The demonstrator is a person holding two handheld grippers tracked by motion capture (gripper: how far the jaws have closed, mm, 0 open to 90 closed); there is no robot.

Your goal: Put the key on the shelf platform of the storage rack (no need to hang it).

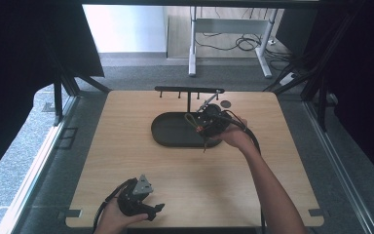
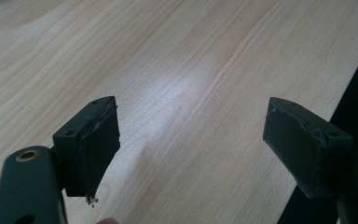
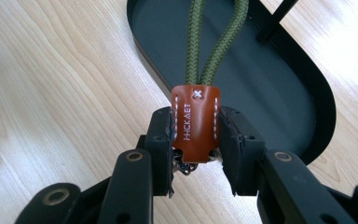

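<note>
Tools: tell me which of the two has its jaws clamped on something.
The right tool: its jaws pinch a brown leather tab with a green cord loop over the tray. The left tool gapes over bare table.

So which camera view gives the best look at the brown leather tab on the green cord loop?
The right gripper view: the brown leather tab sits close up, clamped between the right gripper, stitching and lettering plain. The high view shows it as a small reddish speck above the black oval tray. The left gripper view shows bare tabletop.
</note>
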